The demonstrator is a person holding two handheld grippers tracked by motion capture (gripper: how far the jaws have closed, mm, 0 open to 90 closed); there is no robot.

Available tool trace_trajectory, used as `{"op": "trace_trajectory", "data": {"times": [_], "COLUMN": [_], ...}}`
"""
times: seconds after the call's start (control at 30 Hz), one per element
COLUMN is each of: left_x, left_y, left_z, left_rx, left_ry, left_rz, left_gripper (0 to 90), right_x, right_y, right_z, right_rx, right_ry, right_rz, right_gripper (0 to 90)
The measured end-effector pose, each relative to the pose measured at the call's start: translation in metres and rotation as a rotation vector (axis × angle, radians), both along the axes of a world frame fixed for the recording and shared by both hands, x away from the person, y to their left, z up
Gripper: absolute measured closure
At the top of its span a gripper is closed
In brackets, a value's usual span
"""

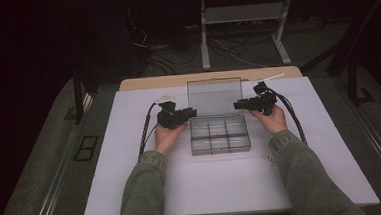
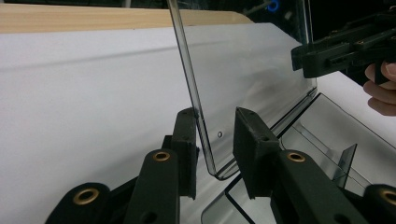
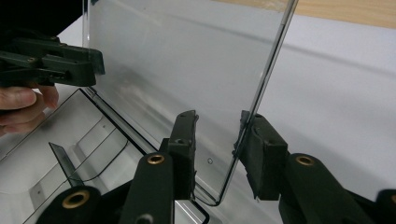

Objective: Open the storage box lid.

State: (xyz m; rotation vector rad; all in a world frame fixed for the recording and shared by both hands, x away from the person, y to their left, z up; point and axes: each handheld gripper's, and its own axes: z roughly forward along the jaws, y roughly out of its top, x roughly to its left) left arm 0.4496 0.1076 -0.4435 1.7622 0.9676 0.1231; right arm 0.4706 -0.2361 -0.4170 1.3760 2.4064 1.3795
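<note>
We are straddling the thin, stiff, slippery lid (image 1: 214, 96) at its side edges, left gripper (image 2: 215, 140) and right gripper (image 3: 218, 140) both unclenched.

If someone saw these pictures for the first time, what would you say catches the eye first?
The clear box at the middle of the white table, its lid standing upright. Next, the left gripper and the right gripper at the lid's two side edges, each with open jaws straddling an edge near its lower corner. Both gripper views show the lid edge between the jaws, the left one touching or nearly touching one pad.
</note>
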Motion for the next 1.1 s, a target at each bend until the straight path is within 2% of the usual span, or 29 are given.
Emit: {"op": "trace_trajectory", "data": {"times": [0.2, 0.4, 0.63, 0.77, 0.83, 0.9, 0.97, 1.0, 1.1], "left_x": [0.001, 0.003, 0.004, 0.003, 0.003, 0.002, 0.002, 0.002, 0.002], "left_y": [0.001, 0.003, 0.003, 0.001, 0.001, 0.001, 0.002, 0.003, 0.006], "left_z": [-0.002, -0.005, -0.006, -0.006, -0.004, -0.003, -0.003, -0.003, -0.002], "left_rx": [-0.01, -0.038, -0.035, -0.019, 0.012, 0.028, 0.032, 0.039, 0.028], "left_ry": [0.019, 0.046, 0.057, 0.061, 0.037, 0.036, 0.037, 0.039, 0.045], "left_rz": [0.006, 0.009, 0.016, 0.034, 0.036, 0.044, 0.043, 0.045, 0.048], "left_gripper": [67.0, 65.4, 62.6, 59.8, 57.2, 55.2, 53.5, 51.9, 44.3], "right_x": [0.001, 0.003, 0.004, 0.004, 0.004, 0.004, 0.004, 0.004, 0.002], "right_y": [0.001, 0.004, 0.005, 0.006, 0.006, 0.006, 0.005, 0.003, 0.001], "right_z": [-0.003, -0.008, -0.011, -0.012, -0.012, -0.012, -0.012, -0.011, -0.009], "right_rx": [-0.002, -0.011, -0.009, -0.011, -0.012, -0.019, -0.047, -0.05, -0.066], "right_ry": [0.019, 0.037, 0.06, 0.081, 0.086, 0.086, 0.081, 0.088, 0.076], "right_rz": [-0.006, -0.007, -0.003, -0.005, -0.01, -0.015, -0.034, -0.033, -0.029], "right_gripper": [61.4, 56.0, 51.4, 49.4, 48.7, 46.3, 41.2, 42.5, 38.2]}}
